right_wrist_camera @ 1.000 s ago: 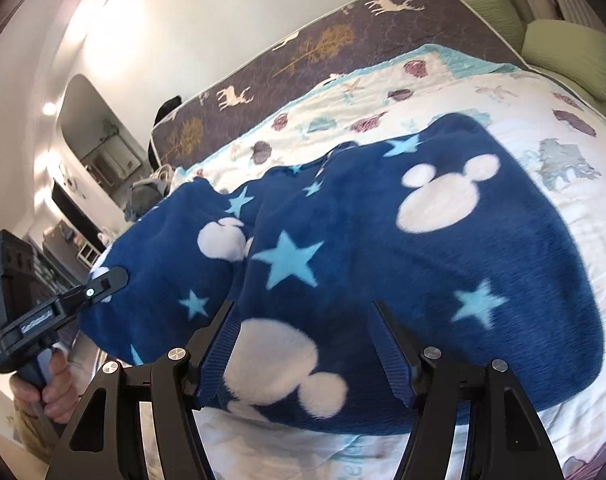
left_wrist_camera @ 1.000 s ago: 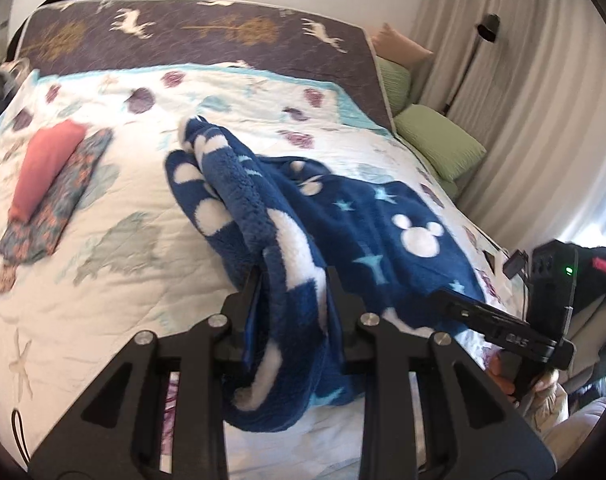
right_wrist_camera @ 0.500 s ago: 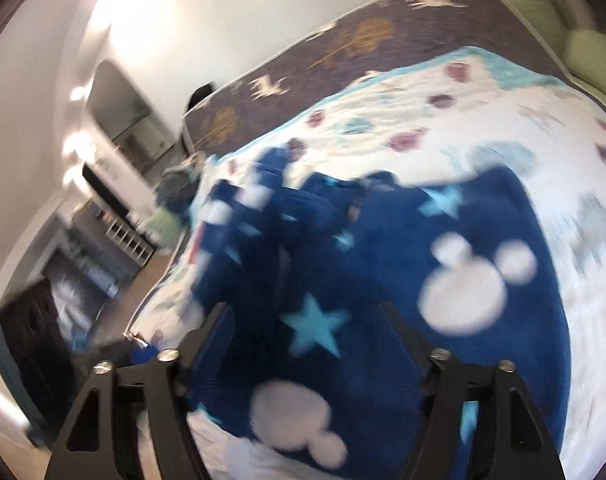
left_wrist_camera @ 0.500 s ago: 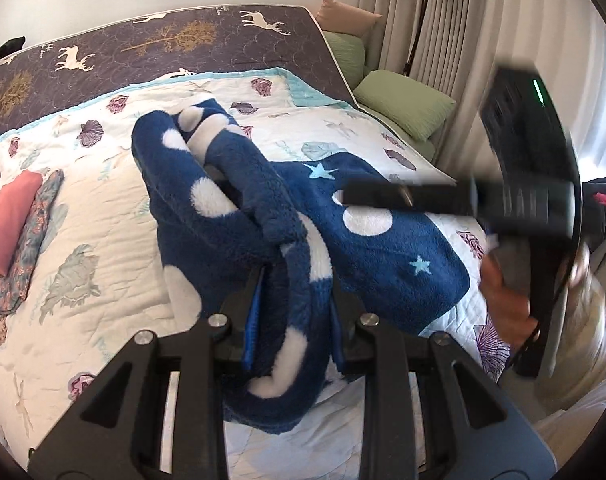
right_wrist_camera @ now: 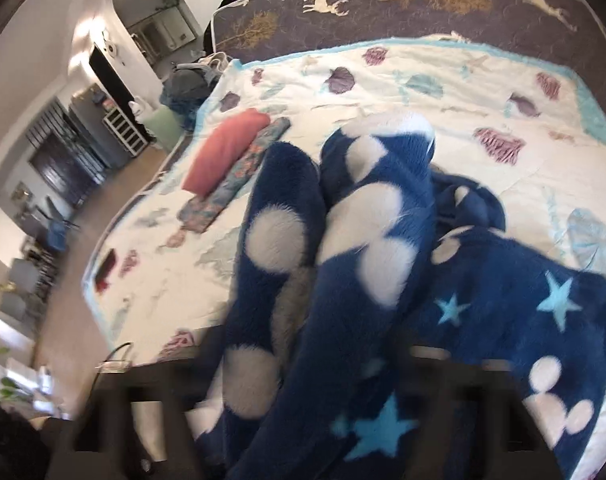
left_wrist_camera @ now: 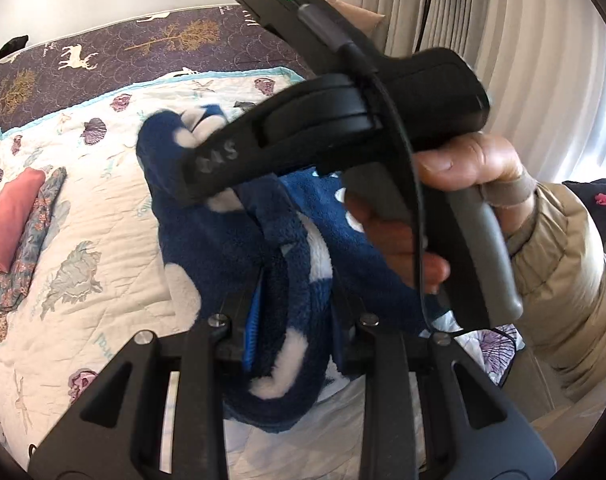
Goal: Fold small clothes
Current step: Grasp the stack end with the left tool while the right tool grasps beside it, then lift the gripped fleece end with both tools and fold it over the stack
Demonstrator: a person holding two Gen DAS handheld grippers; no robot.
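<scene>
A navy fleece garment with white mouse heads and light-blue stars lies bunched on the bed. My left gripper is shut on a thick fold of it. The garment fills the right wrist view, draped between my right gripper's blurred fingers; the jaws stand wide and whether they press the cloth is unclear. The right gripper's body, held in a hand, crosses close in front of the left camera above the garment.
The bed has a white shell-print quilt and a purple deer-print cover at its head. A folded pink piece and a floral piece lie at the bed's left. Curtains hang on the right; the floor is left of the bed.
My right gripper has swung left across the garment and now sits right in front of the left camera. The garment's left part has been bunched up and carried over its right part.
</scene>
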